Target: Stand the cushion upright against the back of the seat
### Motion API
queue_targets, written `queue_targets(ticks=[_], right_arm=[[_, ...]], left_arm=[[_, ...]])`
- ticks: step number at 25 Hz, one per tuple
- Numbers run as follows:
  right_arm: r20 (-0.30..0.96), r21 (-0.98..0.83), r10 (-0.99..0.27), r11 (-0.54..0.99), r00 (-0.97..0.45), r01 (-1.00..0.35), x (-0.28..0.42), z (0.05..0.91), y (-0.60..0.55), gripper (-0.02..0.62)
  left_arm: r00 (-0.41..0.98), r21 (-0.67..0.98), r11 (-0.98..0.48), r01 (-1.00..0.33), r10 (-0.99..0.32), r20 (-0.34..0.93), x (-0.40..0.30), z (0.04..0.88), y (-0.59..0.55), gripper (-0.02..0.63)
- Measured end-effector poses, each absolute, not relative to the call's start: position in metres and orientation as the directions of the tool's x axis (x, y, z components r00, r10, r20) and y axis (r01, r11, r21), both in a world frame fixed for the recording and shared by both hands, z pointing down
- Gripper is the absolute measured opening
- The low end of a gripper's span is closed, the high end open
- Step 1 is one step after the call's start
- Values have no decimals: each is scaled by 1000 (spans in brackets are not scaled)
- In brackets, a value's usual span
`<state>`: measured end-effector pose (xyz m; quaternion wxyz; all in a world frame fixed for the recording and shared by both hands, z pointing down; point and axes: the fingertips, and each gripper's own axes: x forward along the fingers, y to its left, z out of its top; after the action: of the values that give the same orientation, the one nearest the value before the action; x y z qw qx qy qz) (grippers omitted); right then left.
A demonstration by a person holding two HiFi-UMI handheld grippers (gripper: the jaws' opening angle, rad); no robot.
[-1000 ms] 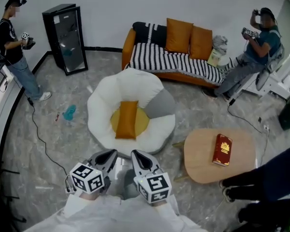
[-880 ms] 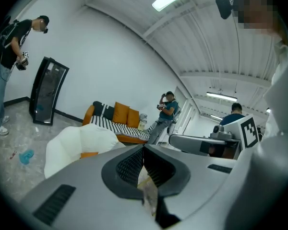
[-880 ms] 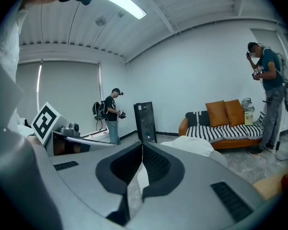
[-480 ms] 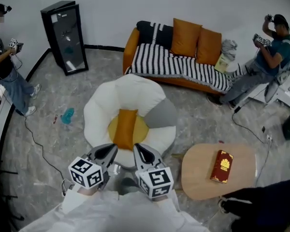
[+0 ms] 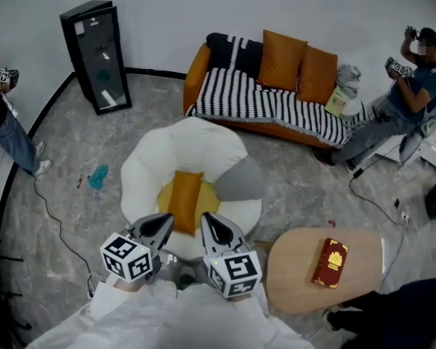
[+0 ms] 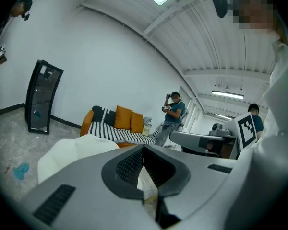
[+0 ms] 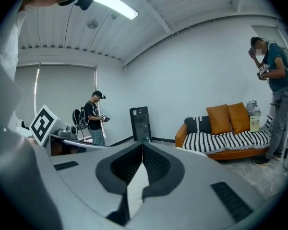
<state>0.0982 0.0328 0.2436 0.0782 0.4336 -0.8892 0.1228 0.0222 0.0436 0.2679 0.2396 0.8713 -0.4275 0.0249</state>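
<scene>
Orange cushion point(image 5: 183, 201) lies flat (white seat point(image 5: 203, 147)).

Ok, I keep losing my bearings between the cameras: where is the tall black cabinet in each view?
Head view: black cabinet upper left, against the wall.
Left gripper view: cabinet at the left edge, looking tilted.
Right gripper view: cabinet at centre, against the far wall.
Shared landmark: orange sofa with the striped throw, to the cabinet's right in all three.
</scene>
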Motion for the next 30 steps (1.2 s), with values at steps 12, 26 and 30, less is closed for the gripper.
queue_targets(ticks=[12,26,30], right_arm=[[281,-185,-694,638,-663,-747,68,260,12,12],[306,-175,-728,591,-614,-787,41,255,-33,12],[293,-197,-741,572,-605,-796,36,253,-45,12]], left_arm=[[622,407,-498,-766,-736,269,-1,273,25,6],[672,424,-544,-724,-694,257,-17,260,-29,6],[690,415,-569,-710,-681,246,-19,258,-44,6]])
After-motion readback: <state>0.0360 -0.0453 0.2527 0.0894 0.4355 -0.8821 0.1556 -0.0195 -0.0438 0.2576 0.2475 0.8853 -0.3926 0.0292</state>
